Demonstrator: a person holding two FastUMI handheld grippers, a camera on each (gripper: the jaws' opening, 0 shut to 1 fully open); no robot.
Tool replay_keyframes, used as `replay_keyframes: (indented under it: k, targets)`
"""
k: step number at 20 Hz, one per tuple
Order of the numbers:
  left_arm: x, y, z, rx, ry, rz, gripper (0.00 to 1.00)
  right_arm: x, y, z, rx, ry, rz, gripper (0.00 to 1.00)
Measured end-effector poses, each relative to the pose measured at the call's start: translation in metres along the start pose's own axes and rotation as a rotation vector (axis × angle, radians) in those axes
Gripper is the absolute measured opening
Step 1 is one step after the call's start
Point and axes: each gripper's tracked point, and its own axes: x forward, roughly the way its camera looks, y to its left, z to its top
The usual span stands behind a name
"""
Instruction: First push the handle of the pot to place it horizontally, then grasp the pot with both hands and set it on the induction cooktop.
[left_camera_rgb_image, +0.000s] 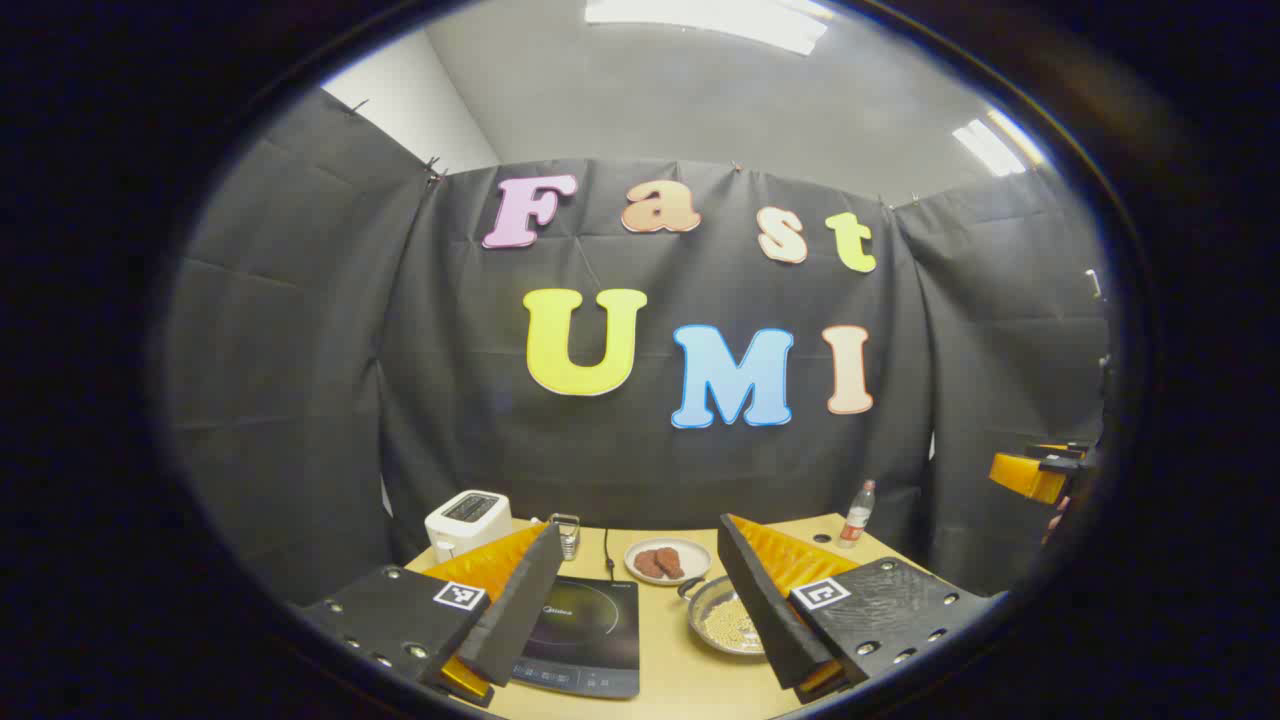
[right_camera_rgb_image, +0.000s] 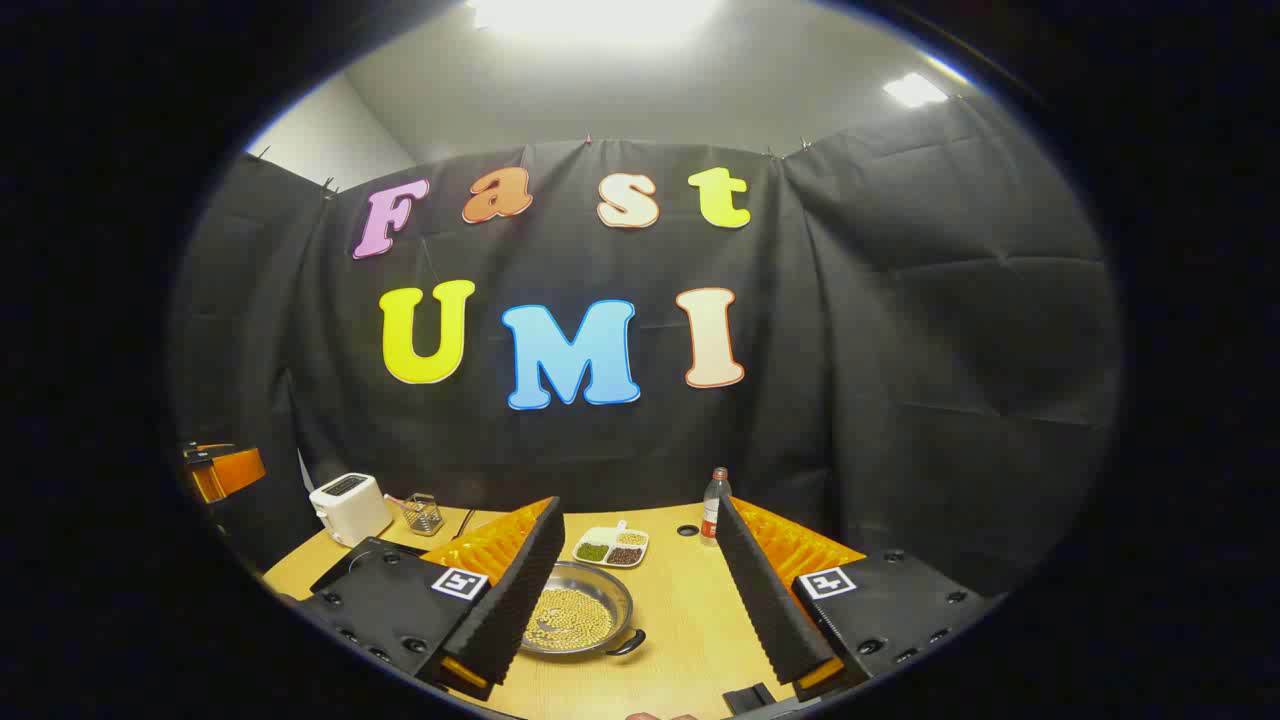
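The pot (right_camera_rgb_image: 578, 620), a shallow metal pan holding pale beans, sits on the table (right_camera_rgb_image: 690, 610) just right of the induction cooktop (left_camera_rgb_image: 585, 636), not yet on it. In the right gripper view it lies ahead and low between the right gripper (right_camera_rgb_image: 640, 610)'s released, wide-apart jaws, toward the left finger, with one dark side handle (right_camera_rgb_image: 628, 645) pointing right and toward the camera. In the left gripper view the left gripper (left_camera_rgb_image: 640, 610) also stands released, with the cooktop between its jaws and the pot partly behind its right finger. Both hover above the table; the right gripper seems better lined up for the handle push.
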Motion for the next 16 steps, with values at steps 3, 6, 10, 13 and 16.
replay_keyframes:
  k: [3, 6, 10, 13, 16]
  targets:
    - [-0.003, 0.008, -0.008, -0.003, 0.013, 0.015, 0.95, -0.003, 0.005, -0.004, 0.0, 0.008, 0.003, 0.94]
    - [-0.005, 0.012, -0.01, -0.007, 0.016, 0.021, 0.95, -0.006, 0.01, -0.006, -0.003, 0.007, 0.01, 0.97]
    - [-0.006, 0.015, -0.013, -0.001, 0.02, 0.023, 0.95, -0.007, 0.019, -0.008, -0.014, 0.013, 0.031, 0.94]
    - [-0.005, 0.017, -0.018, 0.008, 0.021, 0.023, 0.94, -0.007, 0.027, -0.012, -0.02, 0.028, 0.05, 0.94]
    - [-0.005, 0.017, -0.025, 0.006, 0.03, 0.024, 0.94, -0.007, 0.033, -0.016, -0.028, 0.041, 0.067, 0.97]
